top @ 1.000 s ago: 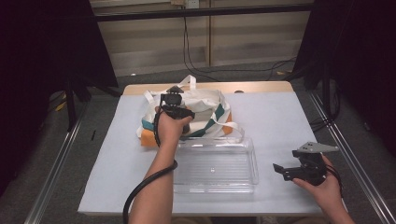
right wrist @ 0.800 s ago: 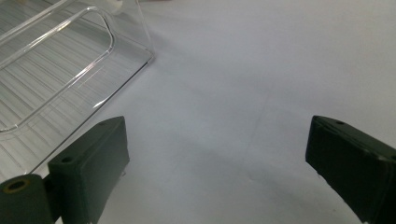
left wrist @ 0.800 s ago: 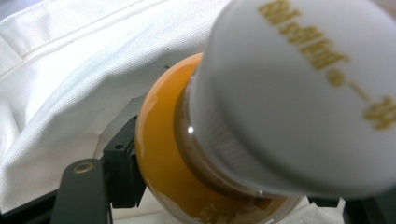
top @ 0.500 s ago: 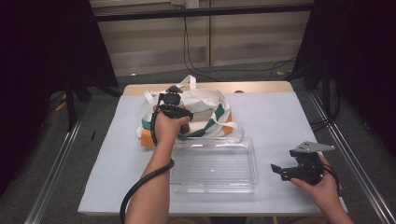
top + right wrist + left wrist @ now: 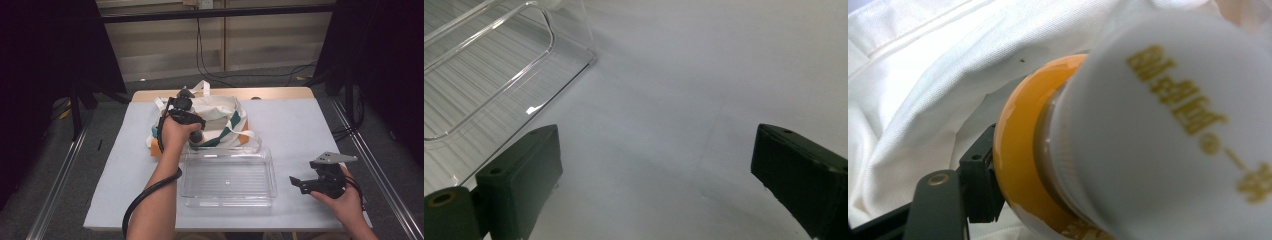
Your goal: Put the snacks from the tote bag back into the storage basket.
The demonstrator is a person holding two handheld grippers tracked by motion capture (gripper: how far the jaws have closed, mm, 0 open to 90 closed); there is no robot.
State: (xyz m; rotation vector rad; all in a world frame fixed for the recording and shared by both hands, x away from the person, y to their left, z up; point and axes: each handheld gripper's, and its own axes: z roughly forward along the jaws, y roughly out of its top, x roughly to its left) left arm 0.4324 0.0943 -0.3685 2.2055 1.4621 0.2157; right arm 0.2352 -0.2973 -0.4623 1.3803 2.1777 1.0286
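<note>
A white cloth tote bag (image 5: 220, 112) with teal and orange trim lies at the back middle of the table. My left gripper (image 5: 181, 106) reaches into it and is shut on a bottle with an orange body (image 5: 1020, 150) and a white cap (image 5: 1158, 125) bearing gold lettering. One black finger (image 5: 979, 182) presses the bottle's side and the other finger is hidden behind it. White bag cloth (image 5: 923, 85) lies all around the bottle. My right gripper (image 5: 300, 182) (image 5: 659, 165) rests low over the table at the front right, open with nothing between its fingers.
A clear plastic tray (image 5: 227, 200) sits in front of the bag, with its corner (image 5: 499, 60) just left of my right gripper. The grey table cover (image 5: 310, 130) stretches out to the right. Metal rails and dark curtains flank the table.
</note>
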